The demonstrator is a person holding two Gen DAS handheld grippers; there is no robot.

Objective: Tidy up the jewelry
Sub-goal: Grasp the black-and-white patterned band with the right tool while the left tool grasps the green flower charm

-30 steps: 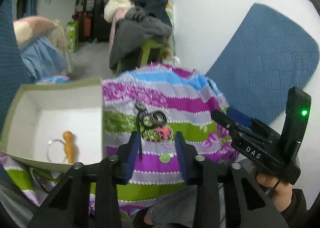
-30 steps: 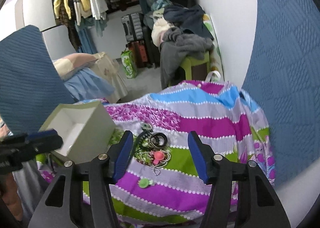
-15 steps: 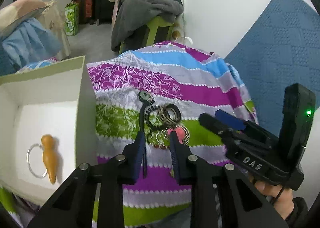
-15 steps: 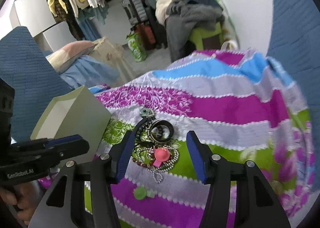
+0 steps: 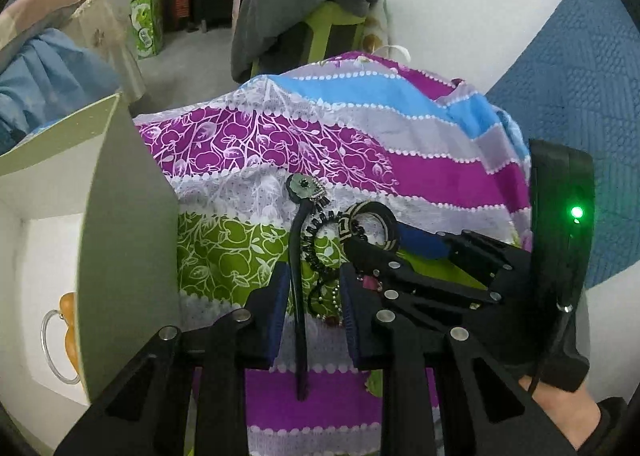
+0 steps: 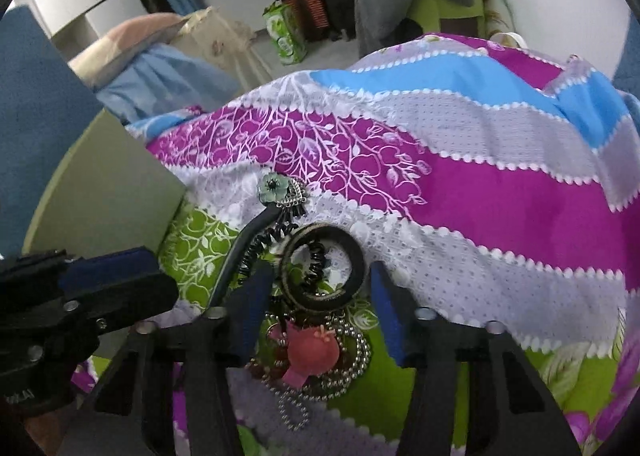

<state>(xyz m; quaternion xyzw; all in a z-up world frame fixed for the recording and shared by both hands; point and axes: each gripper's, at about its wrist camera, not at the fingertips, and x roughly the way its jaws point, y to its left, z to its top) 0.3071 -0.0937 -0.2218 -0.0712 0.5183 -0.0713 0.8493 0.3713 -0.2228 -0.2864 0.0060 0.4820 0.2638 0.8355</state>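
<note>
Left gripper (image 5: 312, 292): jaws narrow, set on either side of the long black hair stick (image 5: 298, 296), which runs lengthwise between the blue pads; whether they touch it cannot be told. The stick's flower-shaped head (image 5: 304, 186) lies on the grey band of the striped cloth (image 5: 420, 176).

Right gripper (image 6: 320, 308): jaws wide, straddling the jewelry pile without gripping anything. Between them lies a dark ring bangle (image 6: 324, 268) with a black coil hair tie (image 6: 316, 260) threaded across it. Just nearer the camera sit a pink pendant (image 6: 314, 352) and a silver bead chain (image 6: 352, 352), tangled together on the green band.

The pile rests near the middle of the cloth, just right of the open pale-green box (image 5: 128, 216). Inside the box, partly hidden by its wall, are an orange figure (image 5: 68, 328) and a thin metal hoop (image 5: 50, 352).
</note>
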